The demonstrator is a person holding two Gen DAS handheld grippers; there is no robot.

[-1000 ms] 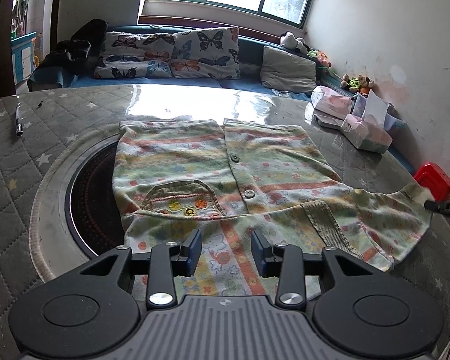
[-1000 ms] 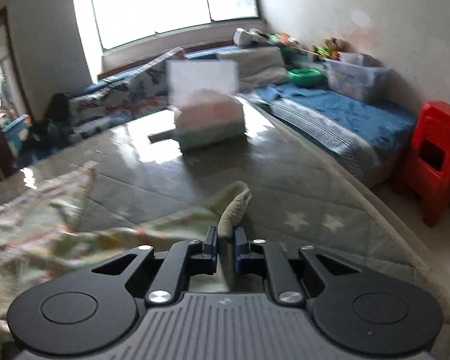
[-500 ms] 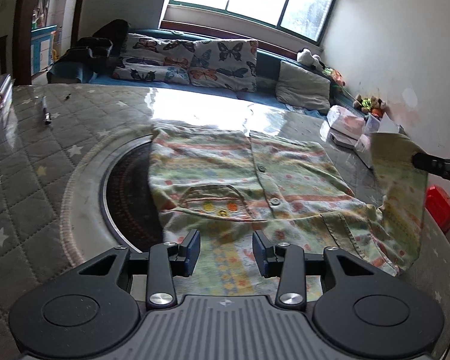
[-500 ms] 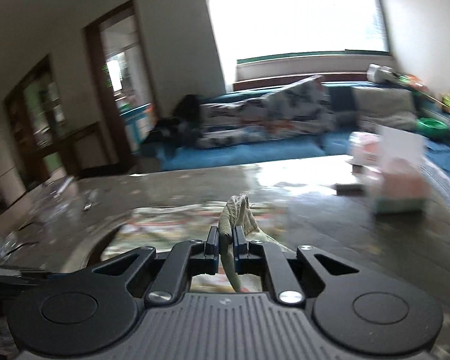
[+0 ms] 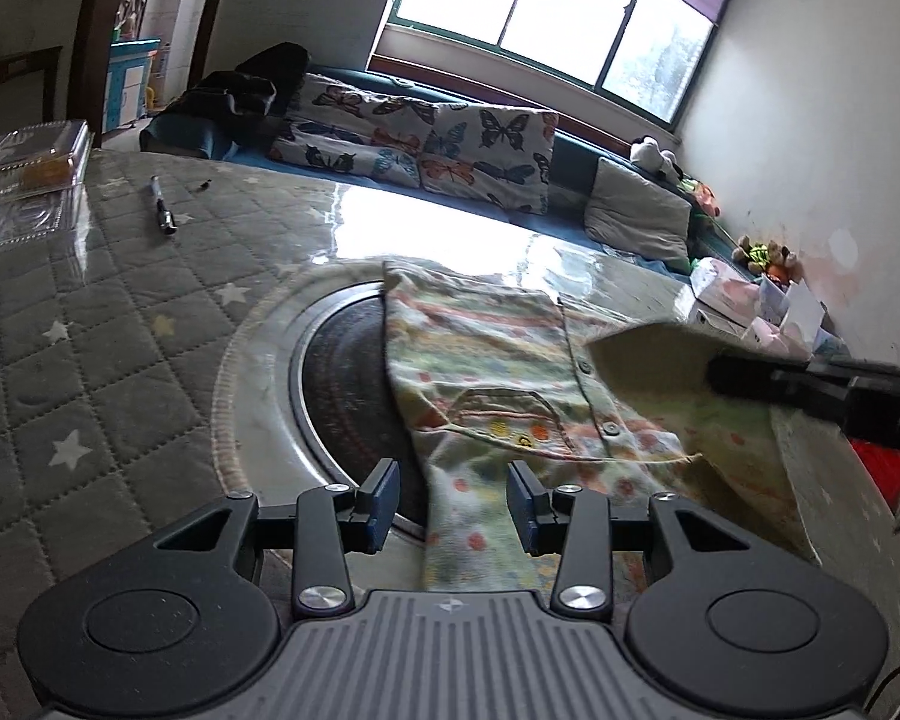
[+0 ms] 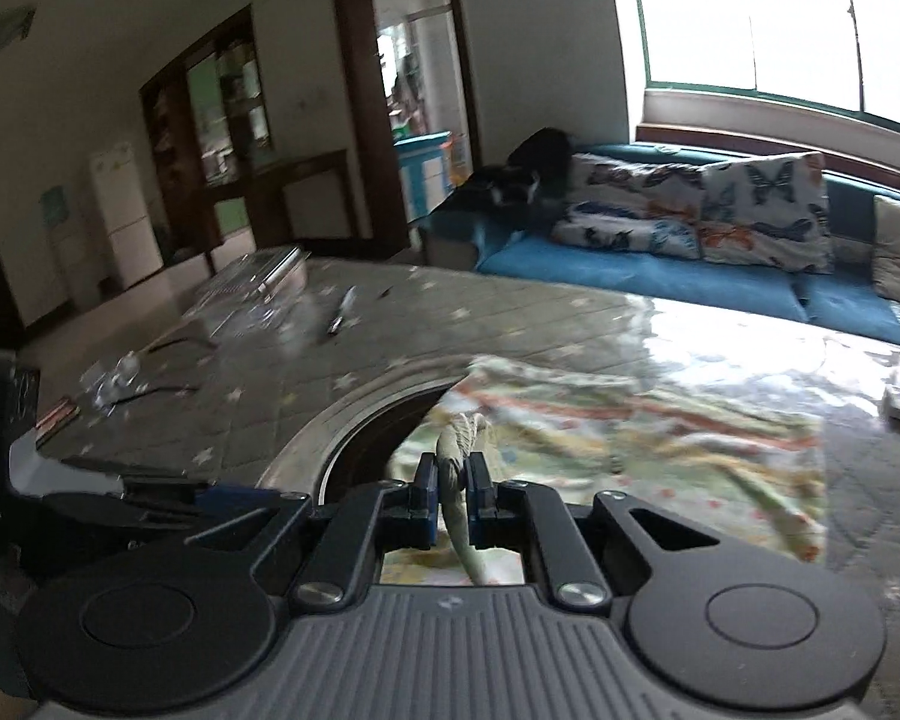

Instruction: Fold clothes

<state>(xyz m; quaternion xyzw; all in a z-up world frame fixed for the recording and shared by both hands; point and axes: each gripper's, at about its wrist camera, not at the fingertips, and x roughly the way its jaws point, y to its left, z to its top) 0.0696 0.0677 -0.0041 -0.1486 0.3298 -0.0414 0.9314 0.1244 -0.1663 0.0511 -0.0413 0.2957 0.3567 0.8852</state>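
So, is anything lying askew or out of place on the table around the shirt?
Nothing looks spilled or damaged. The shirt lies half over the dark round inset in the table, not centred on it. One sleeve is lifted, pinched in the right gripper; this is part of folding.

1. Open table (image 5: pixel 108 360) is offered at 9 o'clock of the shirt (image 5: pixel 480 354), broken only by the round inset plate (image 5: pixel 342 372) beside the hem.
2. At 10 o'clock, a pen (image 5: pixel 162 207) and clear plastic boxes (image 5: pixel 27 180) are found near the far edge.
3. At 2 o'clock, passage is blocked by tissue boxes (image 5: pixel 744 306).
4. The 3 o'clock side is crossed by the right gripper (image 5: pixel 810 387), clamped on a raised sleeve (image 5: pixel 648 354).
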